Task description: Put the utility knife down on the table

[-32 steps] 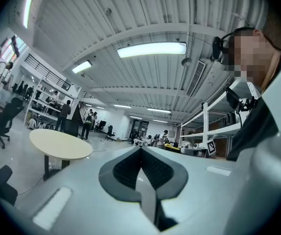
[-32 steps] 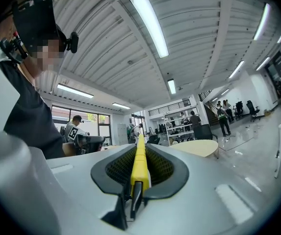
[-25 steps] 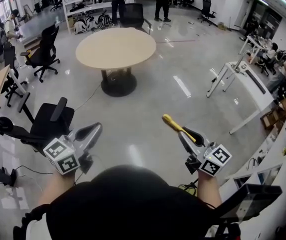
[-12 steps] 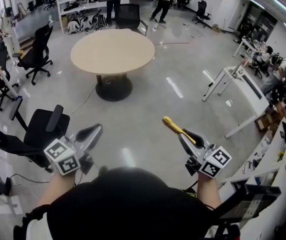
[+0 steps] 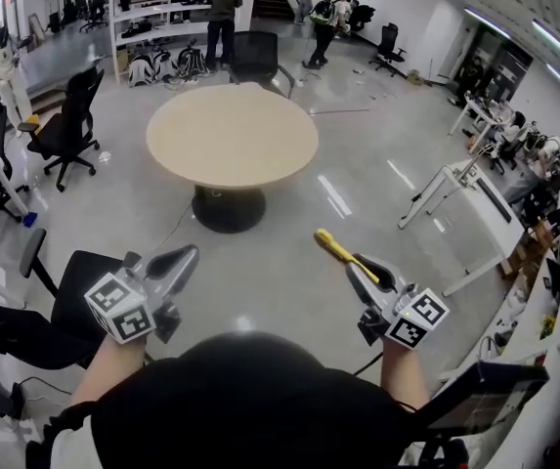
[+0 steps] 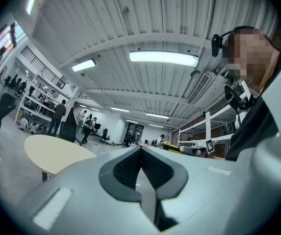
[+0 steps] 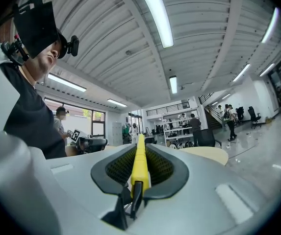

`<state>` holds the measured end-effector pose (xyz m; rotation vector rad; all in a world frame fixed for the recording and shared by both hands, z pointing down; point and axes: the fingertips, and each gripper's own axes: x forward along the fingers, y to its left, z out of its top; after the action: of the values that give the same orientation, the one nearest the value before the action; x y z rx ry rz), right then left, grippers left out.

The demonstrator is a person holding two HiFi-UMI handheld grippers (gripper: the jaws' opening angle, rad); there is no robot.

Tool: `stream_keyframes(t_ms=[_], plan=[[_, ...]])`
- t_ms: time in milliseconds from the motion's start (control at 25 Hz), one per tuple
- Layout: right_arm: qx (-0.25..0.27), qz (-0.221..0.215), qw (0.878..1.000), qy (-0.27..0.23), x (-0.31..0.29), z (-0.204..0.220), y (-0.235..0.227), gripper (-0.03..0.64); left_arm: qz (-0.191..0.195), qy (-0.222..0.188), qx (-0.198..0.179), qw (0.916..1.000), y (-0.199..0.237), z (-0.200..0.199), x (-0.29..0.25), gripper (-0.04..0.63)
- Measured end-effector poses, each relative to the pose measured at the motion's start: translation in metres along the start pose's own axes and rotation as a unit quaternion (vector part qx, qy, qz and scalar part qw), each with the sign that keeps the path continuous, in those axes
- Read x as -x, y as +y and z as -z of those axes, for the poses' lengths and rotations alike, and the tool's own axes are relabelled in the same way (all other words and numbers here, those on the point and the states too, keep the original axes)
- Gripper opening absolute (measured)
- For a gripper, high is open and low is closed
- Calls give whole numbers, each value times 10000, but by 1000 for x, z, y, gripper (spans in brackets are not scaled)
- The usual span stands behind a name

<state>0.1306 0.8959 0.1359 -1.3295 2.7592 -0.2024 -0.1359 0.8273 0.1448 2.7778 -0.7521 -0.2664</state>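
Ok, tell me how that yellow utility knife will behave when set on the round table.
The utility knife, clamped in the right gripper, looks a stiff straight bar, unlikely to flex. Slim and flat-sided, it should lie flat rather than roll. The round table looks smooth, so it might slide slightly.

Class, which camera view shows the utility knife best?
The right gripper view: the utility knife runs up the centre, clamped between the fingers. The head view shows it small; the left gripper view, barely a distant yellow speck.

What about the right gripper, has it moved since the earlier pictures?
Yes. The right gripper, shut on the yellow utility knife, has come nearer the round table ahead.
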Motion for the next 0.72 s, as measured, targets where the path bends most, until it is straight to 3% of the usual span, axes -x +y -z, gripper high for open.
stream_keyframes(t_ms=[360, 720], plan=[[12, -101, 9999, 97, -104, 6, -6, 74, -203, -48, 113, 9997, 102, -16, 22, -2], [-184, -405, 9990, 92, -137, 12, -78, 74, -567, 47, 108, 9983, 137, -4, -24, -2]])
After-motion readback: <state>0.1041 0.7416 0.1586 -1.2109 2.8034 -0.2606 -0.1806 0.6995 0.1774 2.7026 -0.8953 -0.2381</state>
